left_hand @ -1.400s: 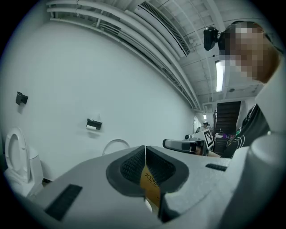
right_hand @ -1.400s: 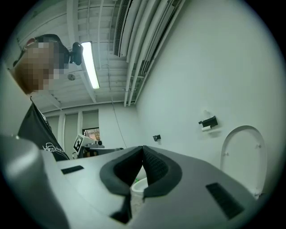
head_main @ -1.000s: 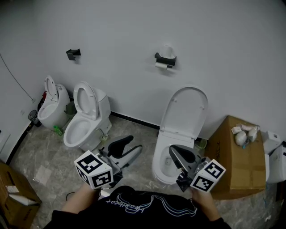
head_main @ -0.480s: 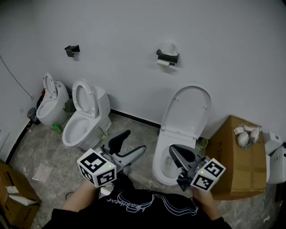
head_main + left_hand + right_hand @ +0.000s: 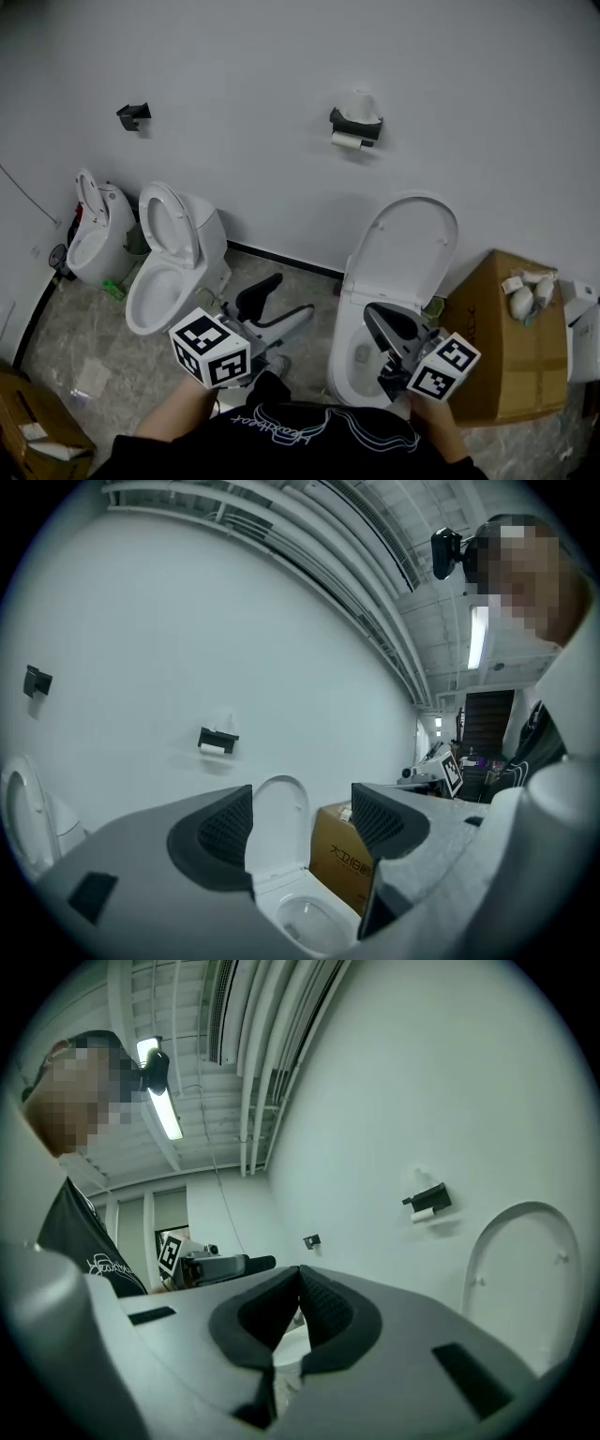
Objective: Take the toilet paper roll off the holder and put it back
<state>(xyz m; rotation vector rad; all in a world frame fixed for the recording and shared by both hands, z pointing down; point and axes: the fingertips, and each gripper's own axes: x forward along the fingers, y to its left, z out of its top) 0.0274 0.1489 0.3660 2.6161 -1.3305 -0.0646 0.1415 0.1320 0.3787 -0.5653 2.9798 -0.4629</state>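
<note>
Right tool [image 5: 299, 1271]: ribbed black pads touching.

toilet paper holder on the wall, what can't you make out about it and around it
Toilet paper roll: too small in every view to see how it sits on the holder.
White thing on top of the holder: pale against the white wall, unidentifiable.
Black bracket further left, head view: too small to tell if it holds a roll.
Toilet bowl below, head view: partly covered by the right gripper.
</note>
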